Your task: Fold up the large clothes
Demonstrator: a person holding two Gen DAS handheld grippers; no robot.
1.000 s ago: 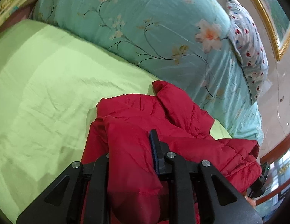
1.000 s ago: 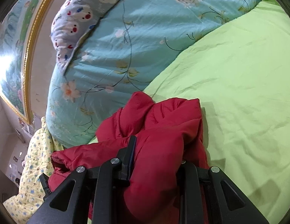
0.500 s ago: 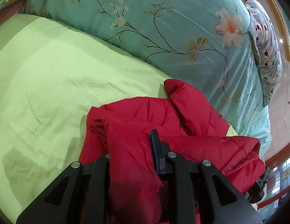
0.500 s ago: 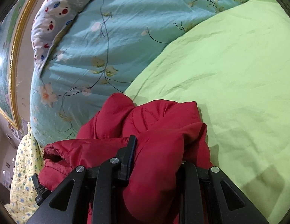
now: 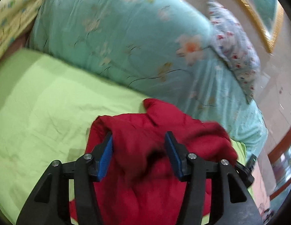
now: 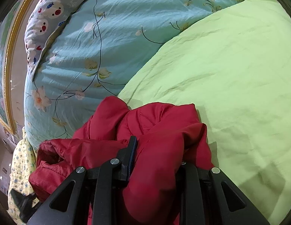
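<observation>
A red padded jacket (image 5: 145, 150) lies bunched on the light green bed sheet (image 5: 42, 103). My left gripper (image 5: 139, 140) is open, its blue-padded fingers (image 5: 105, 153) spread wide with a ridge of the jacket lying loose between them. In the right wrist view the jacket (image 6: 160, 131) is bunched the same way on the sheet (image 6: 229, 84). My right gripper (image 6: 158, 146) is shut on a thick fold of it; the right finger is hidden under the cloth.
A teal floral duvet (image 5: 126, 37) is heaped along the back of the bed, also in the right wrist view (image 6: 108, 37). A patterned pillow (image 5: 235, 52) leans against the wall beside it. A gold picture frame (image 5: 267, 18) hangs behind.
My left gripper has opened and let go of the jacket fold, and its view has swung and blurred. My right gripper still holds its fold and has shifted slightly.
</observation>
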